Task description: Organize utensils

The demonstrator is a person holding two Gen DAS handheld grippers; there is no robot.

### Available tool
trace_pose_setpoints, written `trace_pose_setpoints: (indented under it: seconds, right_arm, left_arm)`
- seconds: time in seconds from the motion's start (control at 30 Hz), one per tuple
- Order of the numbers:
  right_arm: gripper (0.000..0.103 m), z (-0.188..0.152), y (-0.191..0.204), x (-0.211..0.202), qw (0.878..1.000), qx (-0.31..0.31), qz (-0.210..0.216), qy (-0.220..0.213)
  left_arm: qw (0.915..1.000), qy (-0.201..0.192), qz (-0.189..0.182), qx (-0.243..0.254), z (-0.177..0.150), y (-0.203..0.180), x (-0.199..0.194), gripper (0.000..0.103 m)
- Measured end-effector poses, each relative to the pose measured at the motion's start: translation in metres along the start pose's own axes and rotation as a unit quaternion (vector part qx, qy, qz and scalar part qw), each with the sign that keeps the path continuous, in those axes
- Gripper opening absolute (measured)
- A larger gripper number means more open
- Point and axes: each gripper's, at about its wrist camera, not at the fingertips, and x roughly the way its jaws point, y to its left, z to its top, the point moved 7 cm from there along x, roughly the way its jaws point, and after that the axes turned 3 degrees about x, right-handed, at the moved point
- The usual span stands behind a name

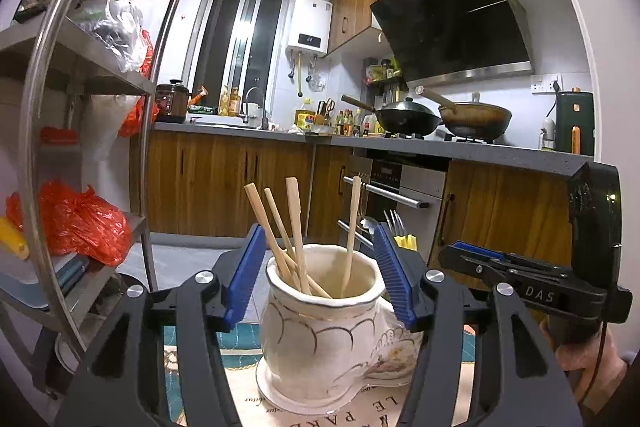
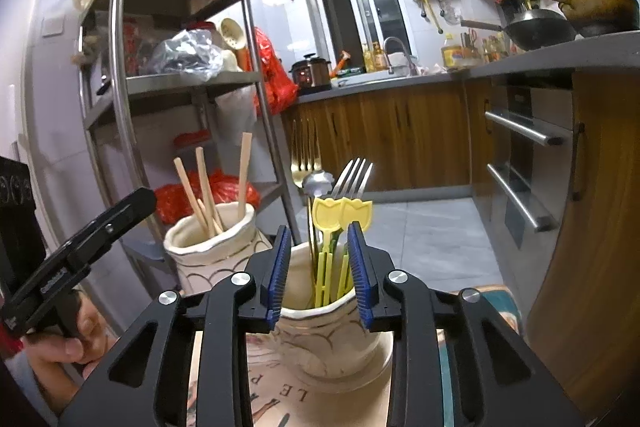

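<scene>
A white ceramic cup (image 1: 320, 339) with gold scallop lines holds several wooden chopsticks (image 1: 294, 227). My left gripper (image 1: 320, 267) is open, its blue pads either side of the cup's rim and not pressing on it. A second white cup (image 2: 332, 331) holds yellow tulip-topped utensils (image 2: 326, 215), metal forks (image 2: 354, 179) and a spoon (image 2: 318, 183). My right gripper (image 2: 320, 267) is open, with the yellow handles between its pads and untouched. The chopstick cup (image 2: 208, 251) stands to its left. Both cups rest on a printed mat (image 2: 276, 399).
A steel shelf rack (image 2: 180, 83) with bags stands left of the cups. Wooden cabinets and an oven with bar handles (image 2: 520, 131) line the right side. On the grey counter (image 1: 440, 147) are woks and bottles. The other hand-held gripper (image 1: 480, 255) is close at the right.
</scene>
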Motion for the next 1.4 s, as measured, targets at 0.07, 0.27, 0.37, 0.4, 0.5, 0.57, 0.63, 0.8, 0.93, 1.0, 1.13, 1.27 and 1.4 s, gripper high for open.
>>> trace_pose_setpoints:
  seconds: [0.07,0.27,0.37,0.4,0.5,0.57,0.63,0.8,0.93,1.0,1.13,1.27,1.4]
  right_arm:
    - [0.034,0.001,0.002,-0.005,1.0,-0.002,0.0,-0.003]
    - [0.065,-0.005,0.007,-0.02,1.0,-0.012,-0.011,-0.009]
    - [0.074,-0.01,0.01,-0.025,1.0,-0.022,-0.017,-0.011]
    - [0.079,-0.012,0.011,-0.026,0.999,-0.026,-0.019,-0.008]
    - [0.084,-0.02,0.014,-0.03,0.999,-0.034,-0.022,-0.004]
    - [0.089,-0.026,0.014,-0.033,0.999,-0.036,-0.027,0.0]
    - [0.09,-0.03,0.013,-0.038,0.999,-0.039,-0.03,-0.004]
    - [0.092,-0.037,0.01,-0.046,0.998,-0.04,-0.041,-0.014]
    - [0.093,-0.04,0.01,-0.047,0.998,-0.04,-0.042,-0.021]
    - [0.093,-0.042,0.01,-0.047,0.998,-0.045,-0.044,-0.023]
    - [0.093,-0.046,0.013,-0.045,0.997,-0.053,-0.046,-0.024]
    - [0.093,-0.05,0.017,-0.042,0.997,-0.066,-0.047,-0.019]
    - [0.093,-0.051,0.02,-0.043,0.996,-0.072,-0.048,-0.02]
  left_arm:
    - [1.0,-0.003,0.0,0.0,0.0,-0.001,-0.007,0.069]
    - [0.9996,-0.012,0.013,0.023,-0.009,-0.007,-0.031,0.098]
    - [0.9991,-0.008,0.016,0.038,-0.014,-0.012,-0.036,0.098]
    - [0.999,-0.006,0.018,0.039,-0.016,-0.013,-0.038,0.098]
    - [0.999,0.0,0.025,0.036,-0.021,-0.012,-0.04,0.098]
    - [0.9992,0.009,0.028,0.028,-0.026,-0.011,-0.041,0.098]
    - [0.9991,0.016,0.031,0.023,-0.03,-0.01,-0.04,0.098]
    - [0.9985,0.016,0.046,0.023,-0.041,-0.01,-0.042,0.098]
    - [0.9983,0.015,0.05,0.026,-0.043,-0.012,-0.042,0.098]
    - [0.9983,0.018,0.048,0.03,-0.044,-0.014,-0.041,0.098]
    - [0.9982,0.02,0.049,0.029,-0.046,-0.015,-0.041,0.098]
    - [0.9981,0.021,0.053,0.025,-0.046,-0.015,-0.041,0.098]
    - [0.998,0.021,0.054,0.026,-0.045,-0.014,-0.041,0.098]
